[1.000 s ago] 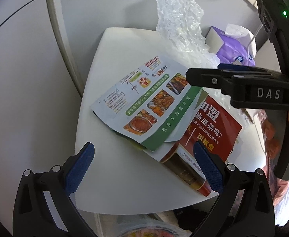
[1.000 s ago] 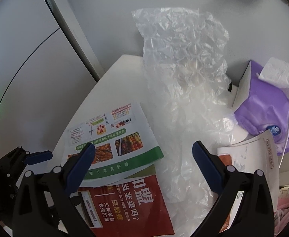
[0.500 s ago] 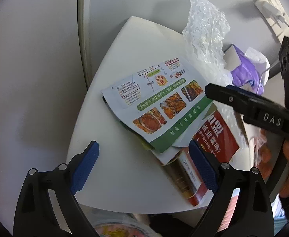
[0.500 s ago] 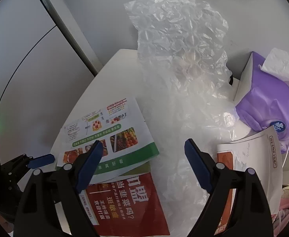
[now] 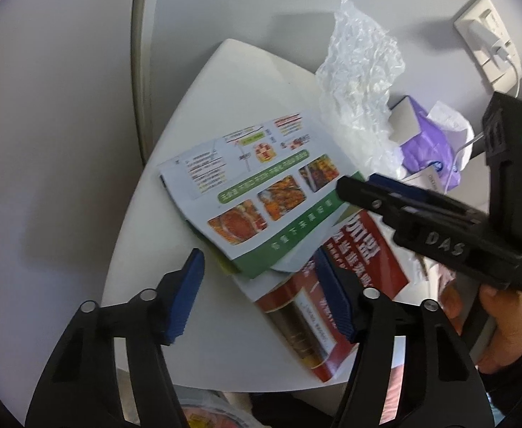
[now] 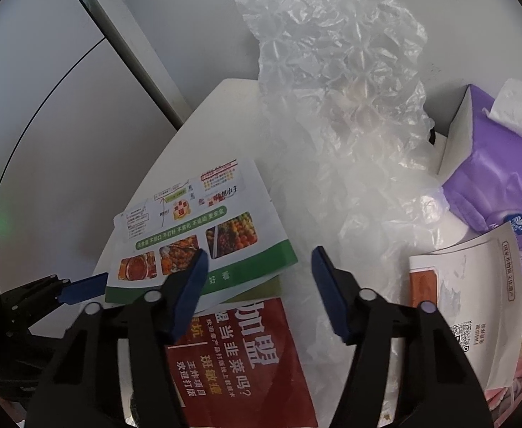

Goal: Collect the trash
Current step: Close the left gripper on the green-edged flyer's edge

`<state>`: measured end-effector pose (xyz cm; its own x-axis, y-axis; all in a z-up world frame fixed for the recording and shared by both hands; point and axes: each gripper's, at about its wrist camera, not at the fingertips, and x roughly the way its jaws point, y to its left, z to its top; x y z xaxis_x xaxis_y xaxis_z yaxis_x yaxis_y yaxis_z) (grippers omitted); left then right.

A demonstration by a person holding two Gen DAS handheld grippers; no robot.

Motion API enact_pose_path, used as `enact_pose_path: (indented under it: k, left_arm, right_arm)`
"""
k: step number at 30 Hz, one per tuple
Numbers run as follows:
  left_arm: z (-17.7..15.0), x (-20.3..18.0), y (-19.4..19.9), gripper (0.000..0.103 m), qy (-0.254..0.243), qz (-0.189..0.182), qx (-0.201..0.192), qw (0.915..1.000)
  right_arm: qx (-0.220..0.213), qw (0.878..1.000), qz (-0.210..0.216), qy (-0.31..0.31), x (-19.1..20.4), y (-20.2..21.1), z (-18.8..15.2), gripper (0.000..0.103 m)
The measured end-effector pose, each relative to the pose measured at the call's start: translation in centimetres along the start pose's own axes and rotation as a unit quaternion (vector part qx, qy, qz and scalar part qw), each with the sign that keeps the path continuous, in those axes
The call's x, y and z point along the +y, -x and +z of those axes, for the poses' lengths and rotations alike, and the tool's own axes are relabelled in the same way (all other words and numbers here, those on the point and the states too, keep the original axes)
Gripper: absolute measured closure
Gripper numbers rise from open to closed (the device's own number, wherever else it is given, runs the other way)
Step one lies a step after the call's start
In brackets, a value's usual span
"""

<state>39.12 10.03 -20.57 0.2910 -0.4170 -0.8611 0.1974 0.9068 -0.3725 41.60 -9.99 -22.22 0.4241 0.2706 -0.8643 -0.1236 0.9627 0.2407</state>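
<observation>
Plastic wrap (image 6: 350, 135) stands mid-frame behind flyers (image 6: 204, 228); left claw (image 5: 261, 296) and right claw (image 6: 259, 290) both gape, empty.

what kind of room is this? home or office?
Probably a home or small office corner, hard to say which: a small white table against a wall with a wall socket, cluttered with food flyers, bubble wrap and a tissue pack.

A small white table (image 5: 147, 235) stands against a grey wall (image 5: 225, 0) bearing a socket (image 5: 484, 48).
</observation>
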Motion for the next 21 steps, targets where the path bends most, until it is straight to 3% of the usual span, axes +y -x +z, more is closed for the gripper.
enact_pose_path:
  k: [6,10,14,18,21]
  left_arm:
    - [0.37,-0.32,-0.08,0.062,0.008,-0.014,0.003,0.9999]
    - [0.41,-0.08,-0.17,0.076,0.015,-0.018,0.005,0.9997]
    - [0.41,0.16,-0.52,0.079,0.023,-0.020,0.008,0.9995]
    - [0.42,0.32,-0.65,0.094,0.031,-0.012,0.001,0.9994]
    - [0.49,0.39,-0.58,0.099,0.036,-0.002,-0.008,0.9993]
  right_arm:
    - [0.003,1.000,-0.001,-0.004,0.61,-0.24,0.23,0.056]
    - [0.005,1.000,-0.006,-0.005,0.44,-0.34,0.22,0.068]
    - [0.006,1.000,-0.012,-0.002,0.18,-0.42,0.18,0.076]
    - [0.006,1.000,-0.015,0.004,0.13,-0.36,0.02,0.085]
    - [0.005,1.000,-0.015,0.009,0.14,-0.28,-0.09,0.092]
